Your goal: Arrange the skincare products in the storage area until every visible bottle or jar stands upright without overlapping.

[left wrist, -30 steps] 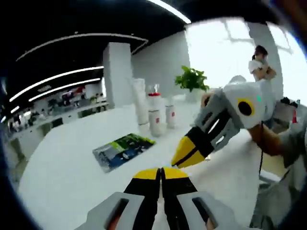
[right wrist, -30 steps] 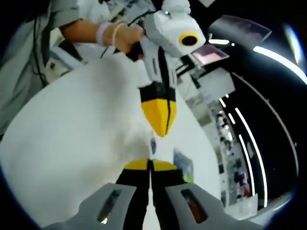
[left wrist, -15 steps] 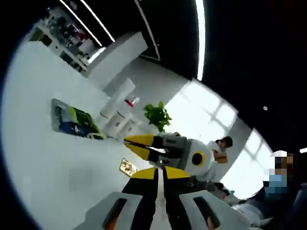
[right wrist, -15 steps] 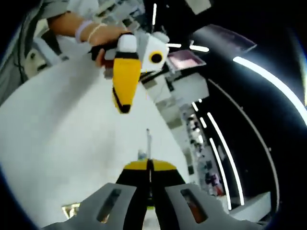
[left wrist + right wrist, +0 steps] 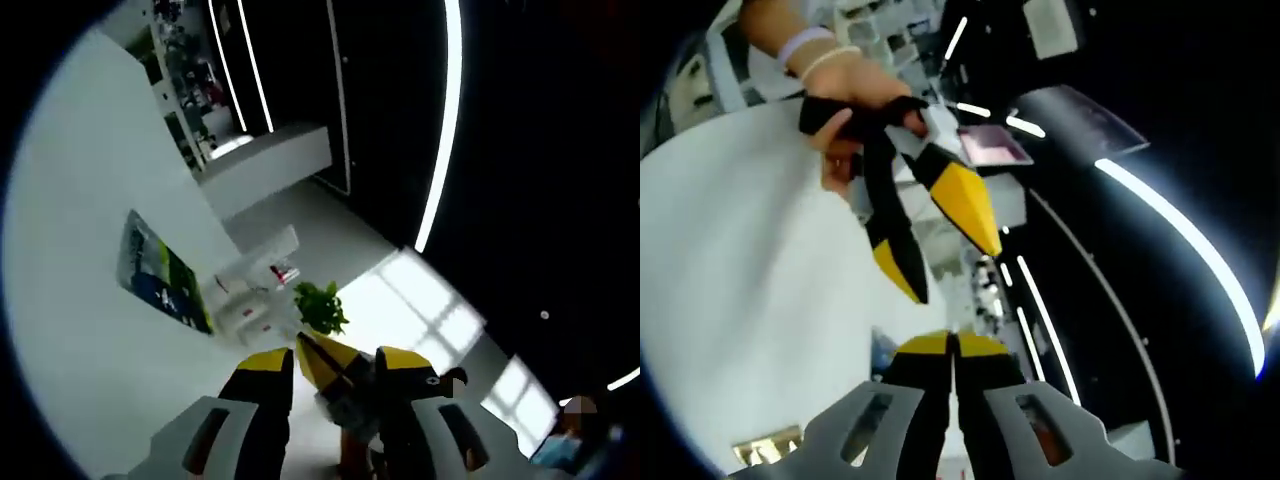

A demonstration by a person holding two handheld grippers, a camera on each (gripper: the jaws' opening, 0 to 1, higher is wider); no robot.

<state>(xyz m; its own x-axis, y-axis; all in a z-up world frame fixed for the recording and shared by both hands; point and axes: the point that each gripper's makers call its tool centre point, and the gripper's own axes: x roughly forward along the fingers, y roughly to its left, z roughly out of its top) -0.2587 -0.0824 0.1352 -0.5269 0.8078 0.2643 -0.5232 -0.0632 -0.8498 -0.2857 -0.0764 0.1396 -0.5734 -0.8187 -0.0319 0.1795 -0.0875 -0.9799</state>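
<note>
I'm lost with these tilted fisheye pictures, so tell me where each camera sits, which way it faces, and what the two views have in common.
Left gripper view: rides on the left gripper, rolled hard, looking along its open jaws across the white table at the bottles, booklet and plant; the right gripper pokes in between its jaws.
Right gripper view: rides on the right gripper, jaws shut, facing the left gripper and the hand holding it.
Shared: the table, ceiling light strips, each other's gripper.

Skincare bottles [image 5: 262, 290] too small to tell apart.
</note>
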